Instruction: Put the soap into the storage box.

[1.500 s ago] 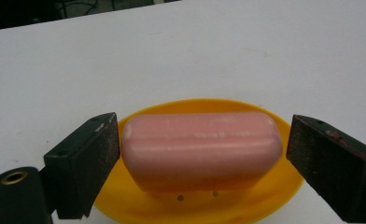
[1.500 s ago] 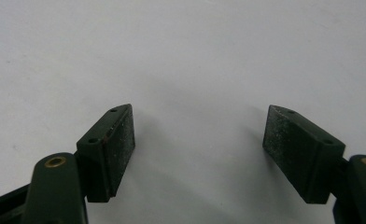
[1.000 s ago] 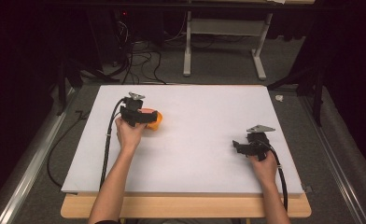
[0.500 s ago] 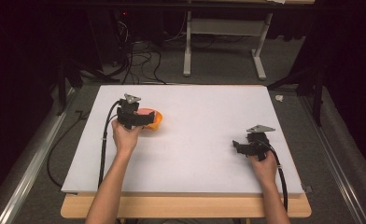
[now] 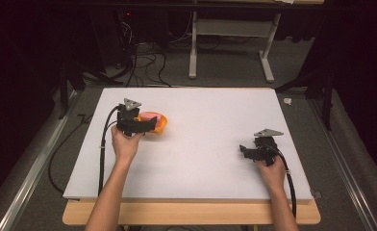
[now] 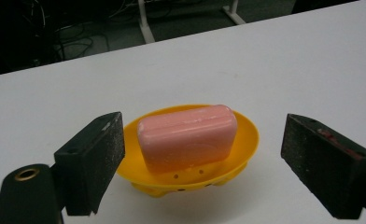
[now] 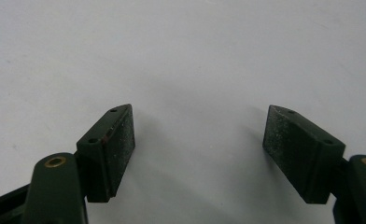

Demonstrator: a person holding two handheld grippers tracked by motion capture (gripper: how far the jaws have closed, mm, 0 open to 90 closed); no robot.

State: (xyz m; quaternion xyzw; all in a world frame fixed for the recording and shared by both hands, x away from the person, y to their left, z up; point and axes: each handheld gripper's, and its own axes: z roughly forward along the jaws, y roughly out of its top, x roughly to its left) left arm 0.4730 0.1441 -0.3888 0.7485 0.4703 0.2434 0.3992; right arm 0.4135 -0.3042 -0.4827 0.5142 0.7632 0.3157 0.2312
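Note:
A pink bar of soap lies in a yellow soap dish on the white table, at its left part in the high view, where the dish peeks out from behind the hand-held tool. My left gripper is open, its jaws standing wide on either side of the dish without touching it; from above this gripper sits just left of the dish. My right gripper is open over bare table, and in the high view it rests near the table's right front.
The white tabletop stretches wide between the two hands. Past the far edge stand a desk frame and loose cables on a dark floor. A metal rail runs along the left side.
The left hand and its gripper have shifted slightly back and left along with the dish region; the jaws now straddle the soap dish. The right gripper has stayed put.

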